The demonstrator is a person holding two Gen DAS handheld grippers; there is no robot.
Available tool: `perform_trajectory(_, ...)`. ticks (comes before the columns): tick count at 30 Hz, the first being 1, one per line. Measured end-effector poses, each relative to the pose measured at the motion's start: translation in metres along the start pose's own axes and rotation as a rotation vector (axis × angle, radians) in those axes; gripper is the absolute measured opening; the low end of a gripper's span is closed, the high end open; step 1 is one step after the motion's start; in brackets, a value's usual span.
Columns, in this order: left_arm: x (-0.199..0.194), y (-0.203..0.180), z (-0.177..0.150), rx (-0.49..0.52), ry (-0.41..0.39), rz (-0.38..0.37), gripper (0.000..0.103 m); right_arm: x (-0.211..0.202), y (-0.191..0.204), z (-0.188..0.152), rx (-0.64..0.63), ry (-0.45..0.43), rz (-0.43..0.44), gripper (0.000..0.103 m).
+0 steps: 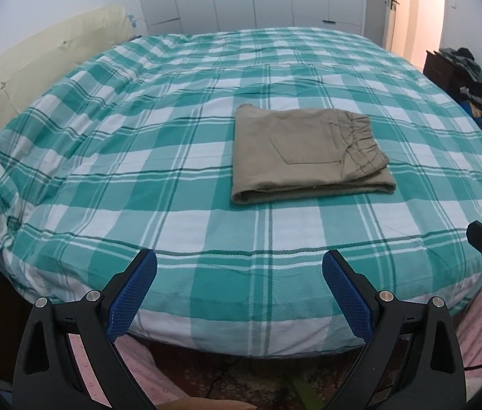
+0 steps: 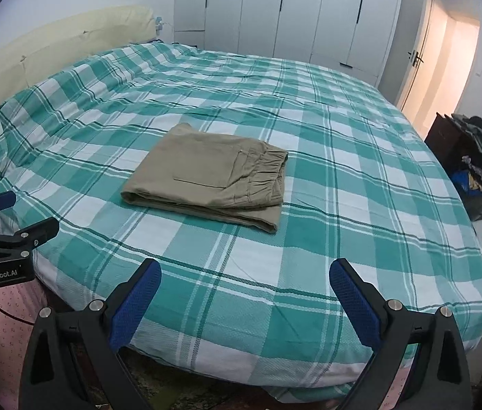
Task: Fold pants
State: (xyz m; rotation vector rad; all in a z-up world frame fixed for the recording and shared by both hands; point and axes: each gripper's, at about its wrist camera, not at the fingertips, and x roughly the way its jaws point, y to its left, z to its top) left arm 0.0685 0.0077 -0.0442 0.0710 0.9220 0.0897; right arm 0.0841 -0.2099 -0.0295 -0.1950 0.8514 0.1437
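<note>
Nearest, the left tool [image 1: 239, 294] has its black arms and blue ribbed pads spread wide apart with nothing between them, above the near edge of the bed. The right tool [image 2: 245, 302] stands likewise apart and empty, over the same edge.

Beyond them, the bed with a teal-and-white checked cover [image 1: 138, 171] carries the folded khaki cotton pants [image 1: 305, 157] near its middle, well apart from both tools. The pants lie flat as a compact rectangle of stacked layers. Its long axis runs across the bed, left to right in both views. The gathered elastic waistband [image 1: 360, 136] points to the right; the folded edge lies to the left. A patch pocket faces up.

Farther off stand a cream padded headboard [image 2: 53, 48] at left and white wardrobe doors [image 2: 275, 10] at the back wall.
</note>
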Motion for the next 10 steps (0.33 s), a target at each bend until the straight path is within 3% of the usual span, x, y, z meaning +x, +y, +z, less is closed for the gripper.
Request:
perform_trajectory(6,-0.004,0.002,0.000,-0.012,-0.002,-0.006,0.098,0.000,0.002,0.000,0.003,0.003,0.005,0.098)
perform_trajectory(10,-0.011,-0.001,0.000,0.001,-0.045,0.032,0.098,0.000,0.001,0.001,0.005,-0.002,0.007,0.098)
